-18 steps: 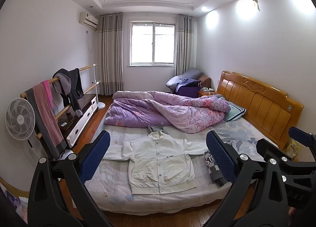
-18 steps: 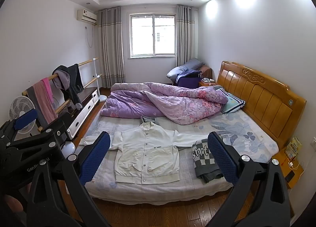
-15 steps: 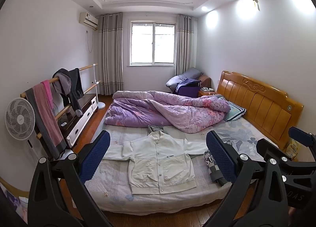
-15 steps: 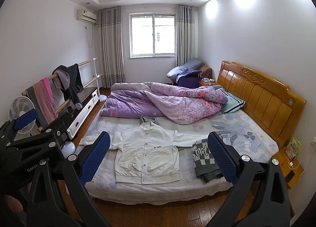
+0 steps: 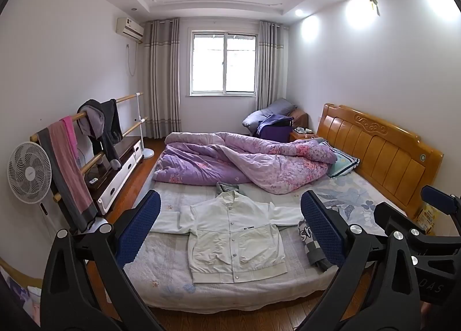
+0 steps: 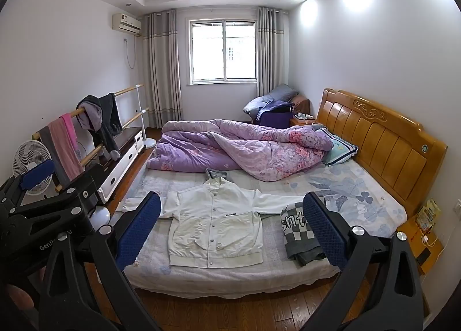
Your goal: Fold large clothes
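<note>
A white button-front jacket [image 5: 234, 240] lies flat and spread, sleeves out, on the near part of the bed [image 5: 161, 267]; it also shows in the right wrist view [image 6: 214, 228]. A folded grey checkered garment [image 6: 299, 233] lies to its right, also partly seen in the left wrist view [image 5: 311, 244]. My left gripper [image 5: 230, 228] is open and empty, held well back from the bed. My right gripper [image 6: 230, 228] is open and empty too, also short of the bed's edge.
A crumpled purple quilt [image 5: 245, 163] covers the far half of the bed. A wooden headboard [image 5: 380, 152] is at the right. A clothes rack [image 5: 86, 135] with hung garments, a fan [image 5: 28, 172] and a low cabinet stand at the left. Wood floor [image 6: 230, 310] runs below.
</note>
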